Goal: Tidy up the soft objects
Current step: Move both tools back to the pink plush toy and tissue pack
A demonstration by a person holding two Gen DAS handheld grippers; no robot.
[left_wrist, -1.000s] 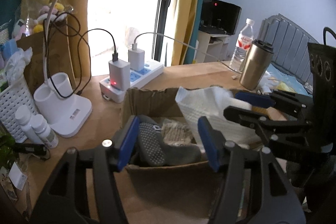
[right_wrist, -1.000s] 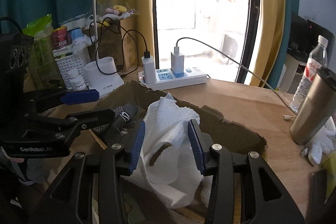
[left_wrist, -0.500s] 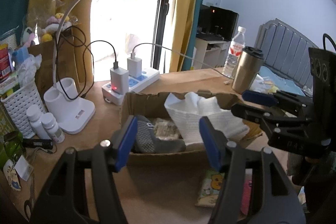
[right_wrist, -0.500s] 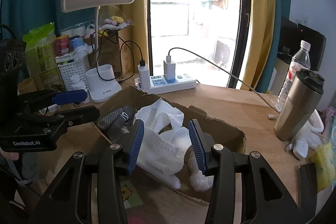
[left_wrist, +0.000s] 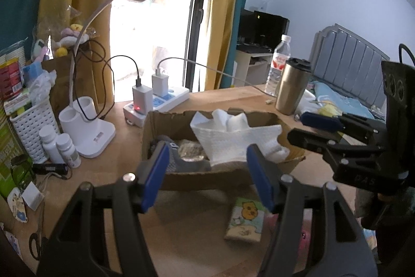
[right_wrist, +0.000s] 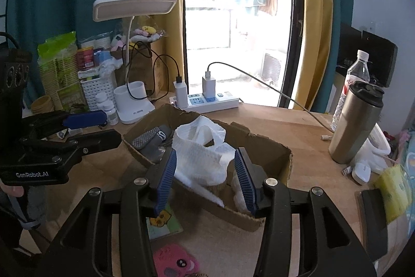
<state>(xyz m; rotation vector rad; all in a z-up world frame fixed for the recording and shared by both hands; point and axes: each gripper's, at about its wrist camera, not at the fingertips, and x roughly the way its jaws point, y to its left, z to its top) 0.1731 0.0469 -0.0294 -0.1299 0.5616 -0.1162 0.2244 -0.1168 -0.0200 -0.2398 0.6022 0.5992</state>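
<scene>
White cloth (right_wrist: 202,157) in cardboard box (right_wrist: 272,147) — both tools (right_wrist: 205,179) parted.

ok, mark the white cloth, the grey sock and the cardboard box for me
white cloth (right_wrist: 202,157), right wrist view, middle of its textured front fold.
grey sock (left_wrist: 186,164), left wrist view, its dark body beside the dotted sole.
cardboard box (right_wrist: 269,147), right wrist view, inner face of the right wall.

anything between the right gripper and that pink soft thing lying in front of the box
Nothing visible. The pink soft item lies on the table just below the open right gripper, in front of the cardboard box. The yellow cartoon packet sits beside it, not in the path.
</scene>
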